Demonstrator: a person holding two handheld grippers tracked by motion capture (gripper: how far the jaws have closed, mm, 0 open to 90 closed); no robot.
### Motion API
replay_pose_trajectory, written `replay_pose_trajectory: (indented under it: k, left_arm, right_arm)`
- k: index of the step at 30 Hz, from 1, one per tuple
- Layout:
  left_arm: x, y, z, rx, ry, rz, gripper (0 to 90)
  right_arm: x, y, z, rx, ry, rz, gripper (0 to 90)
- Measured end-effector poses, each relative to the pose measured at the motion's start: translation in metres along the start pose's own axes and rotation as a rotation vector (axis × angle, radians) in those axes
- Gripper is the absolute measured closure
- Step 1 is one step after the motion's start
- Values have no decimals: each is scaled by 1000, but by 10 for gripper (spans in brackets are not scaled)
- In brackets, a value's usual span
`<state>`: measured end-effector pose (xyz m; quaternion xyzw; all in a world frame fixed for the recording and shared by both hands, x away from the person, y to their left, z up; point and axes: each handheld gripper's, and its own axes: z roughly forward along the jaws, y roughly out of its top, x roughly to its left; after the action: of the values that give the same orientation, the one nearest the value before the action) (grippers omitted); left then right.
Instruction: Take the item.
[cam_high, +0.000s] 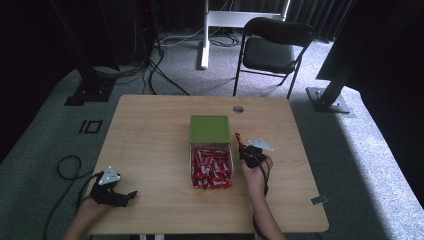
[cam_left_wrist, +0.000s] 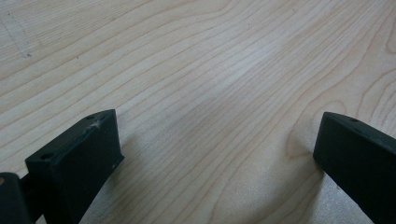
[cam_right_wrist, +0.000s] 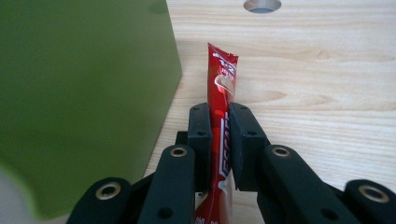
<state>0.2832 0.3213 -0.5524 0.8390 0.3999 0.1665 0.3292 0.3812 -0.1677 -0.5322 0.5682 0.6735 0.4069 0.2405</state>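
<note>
Right hand-held gripper (cam_right_wrist: 219, 135): jaws clamped on one red coffee-mix sachet (cam_right_wrist: 222, 88), gripped mid-length, top end standing clear above the jaws.
Sachet position: just right of the open green box (cam_high: 210, 129) of red sachets (cam_high: 211, 167).
Left hand-held gripper (cam_left_wrist: 215, 154): jaws wide, empty, above bare worktop (cam_left_wrist: 196, 60).
Technique: likely transferring a single sachet; keep the clamp firm, lift clear of the box wall.

One wooden table (cam_high: 150, 150), one green lid (cam_high: 209, 128), one open box (cam_high: 210, 146) holding a heap of red sachets (cam_high: 212, 167), perhaps two dozen, too jumbled to count. One more red sachet (cam_right_wrist: 221, 116), two grippers, one folding chair (cam_high: 272, 47).
</note>
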Motion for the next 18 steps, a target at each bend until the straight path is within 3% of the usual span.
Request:
replay_pose_trajectory:
  k: [13, 18]
  left_arm:
    - [0, 0, 0, 0, 0, 0, 16]
    - [0, 0, 0, 0, 0, 0, 16]
  right_arm:
    - [-1, -12, 19, 43, -6, 43, 792]
    - [0, -11, 21, 40, 10, 53, 698]
